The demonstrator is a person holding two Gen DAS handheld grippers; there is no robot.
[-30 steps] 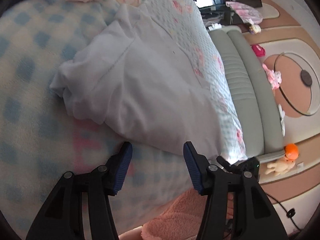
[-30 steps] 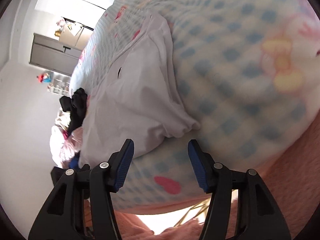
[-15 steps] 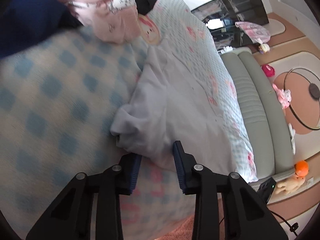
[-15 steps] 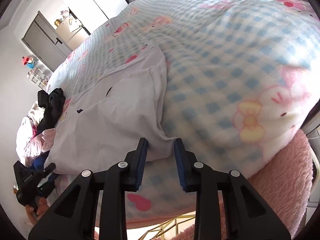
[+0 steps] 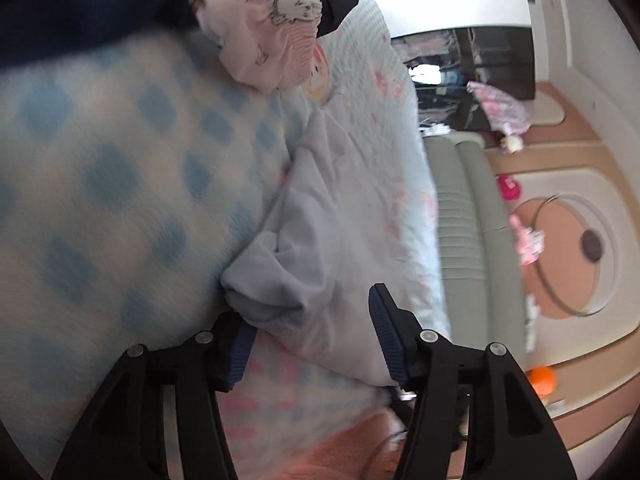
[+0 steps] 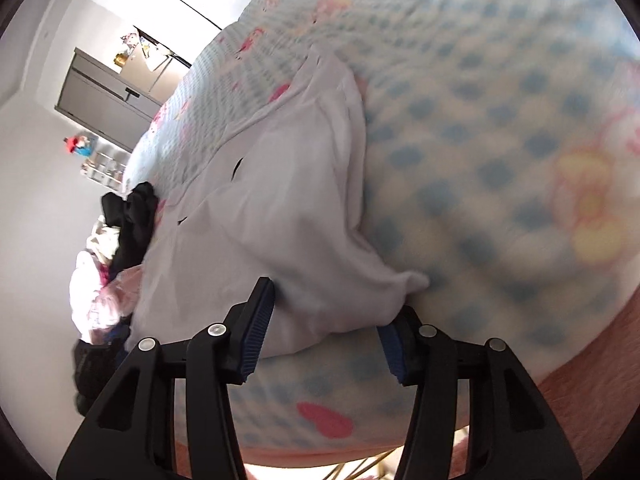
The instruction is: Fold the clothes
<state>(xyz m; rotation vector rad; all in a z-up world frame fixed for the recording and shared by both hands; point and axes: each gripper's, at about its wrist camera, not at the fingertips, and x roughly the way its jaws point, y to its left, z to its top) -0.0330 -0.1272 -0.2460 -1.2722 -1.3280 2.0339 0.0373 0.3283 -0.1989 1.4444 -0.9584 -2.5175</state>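
Left wrist view: the left gripper [image 5: 312,340] points along the bed, its two blue-padded fingers [image 5: 386,340] spread wide. A bunched corner of the pale grey-white garment [image 5: 316,240] lies between them; the fabric covers the tip of the left finger and reaches close to the right pad, but the jaws are not pressed onto it. The garment stretches away from the gripper over the blue-checked blanket [image 5: 100,184]. At the top of the frame sits a heap of other clothes [image 5: 276,28], pink printed fabric with a black piece beside it and dark blue cloth to the left. Only this view shows the grey padded bed edge [image 5: 472,216], the floor with a round rug [image 5: 568,256], small toys, and an orange ball [image 5: 542,380].

Right wrist view: the right gripper [image 6: 326,336] also stands wide open, tilted up toward the other end of the same garment [image 6: 280,208]. A gathered corner of cloth bulges down between the fingers [image 6: 256,332], overlapping the right fingertip. Here the garment looks white, partly folded, with a long crease running away from the camera. Only this view shows the white wall, a grey cabinet [image 6: 104,96], and the clothes pile [image 6: 116,240] seen from the side at the bed's left edge. A yellow bow print [image 6: 588,204] marks the blanket [image 6: 480,128] on the right.
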